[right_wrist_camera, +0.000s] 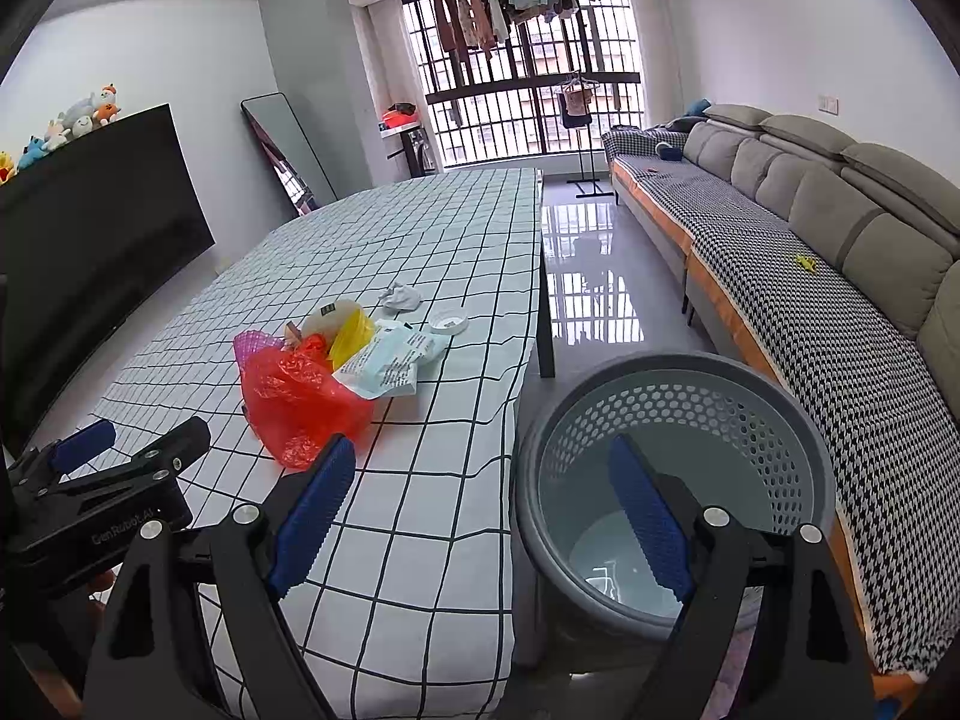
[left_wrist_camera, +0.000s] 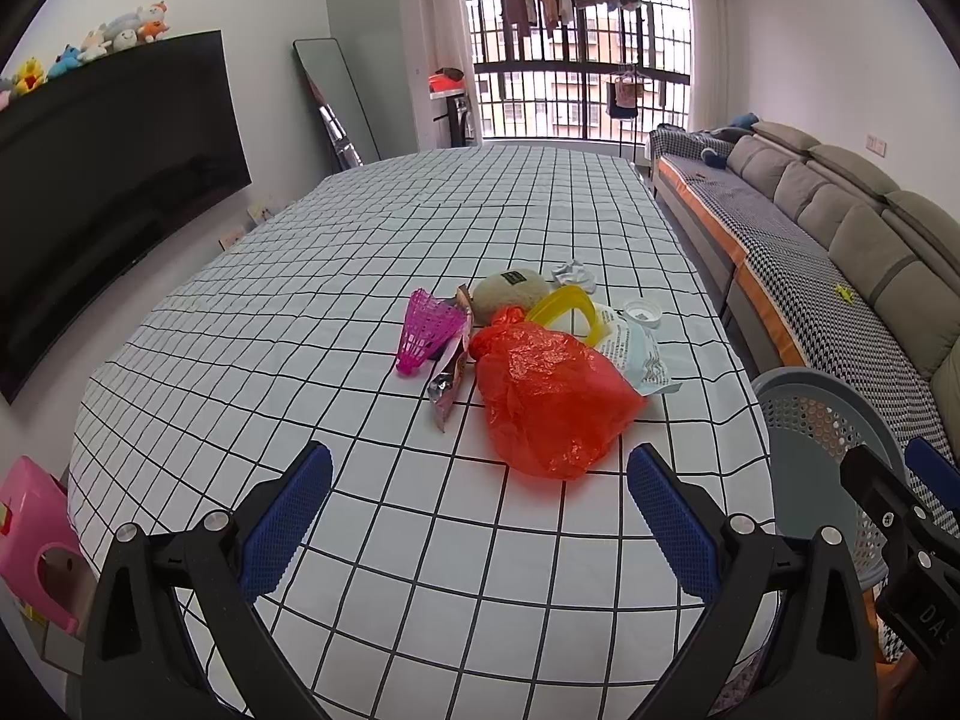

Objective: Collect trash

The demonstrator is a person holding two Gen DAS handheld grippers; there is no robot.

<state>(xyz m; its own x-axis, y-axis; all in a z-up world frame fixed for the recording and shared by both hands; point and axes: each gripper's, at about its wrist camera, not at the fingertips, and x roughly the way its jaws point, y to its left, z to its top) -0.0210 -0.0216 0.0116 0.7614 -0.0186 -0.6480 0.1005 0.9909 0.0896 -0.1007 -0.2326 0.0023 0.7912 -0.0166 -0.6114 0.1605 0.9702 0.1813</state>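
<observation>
Two views, different coverage: the right wrist view shows the inside of the grey perforated bin (right_wrist_camera: 678,468), nothing visible in it, standing on the floor just beside the table's right edge; the left wrist view catches only part of its rim and wall (left_wrist_camera: 822,420). Left wrist view gives the clearer look at the trash pile on the checked tablecloth (left_wrist_camera: 360,276): red plastic bag (left_wrist_camera: 549,396) nearest, pink shuttlecock (left_wrist_camera: 427,330) and a foil wrapper (left_wrist_camera: 449,375) to its left, beige fuzzy lump (left_wrist_camera: 510,294), yellow ring (left_wrist_camera: 567,309), printed white packet (left_wrist_camera: 636,354), white cap (left_wrist_camera: 642,313), crumpled tissue (left_wrist_camera: 574,275) behind. In the right view the red bag (right_wrist_camera: 300,396) hides most of the shuttlecock. Around: black TV (left_wrist_camera: 102,180), grey sofa (right_wrist_camera: 840,228), leaning mirror (right_wrist_camera: 285,147), pink stool (left_wrist_camera: 36,540). Left gripper (left_wrist_camera: 480,501) is low over the cloth, jaws wide apart, holding nothing, short of the red bag. Right gripper (right_wrist_camera: 480,501) hangs at the table edge, one finger over the cloth, the other over the bin, jaws wide, holding nothing.
</observation>
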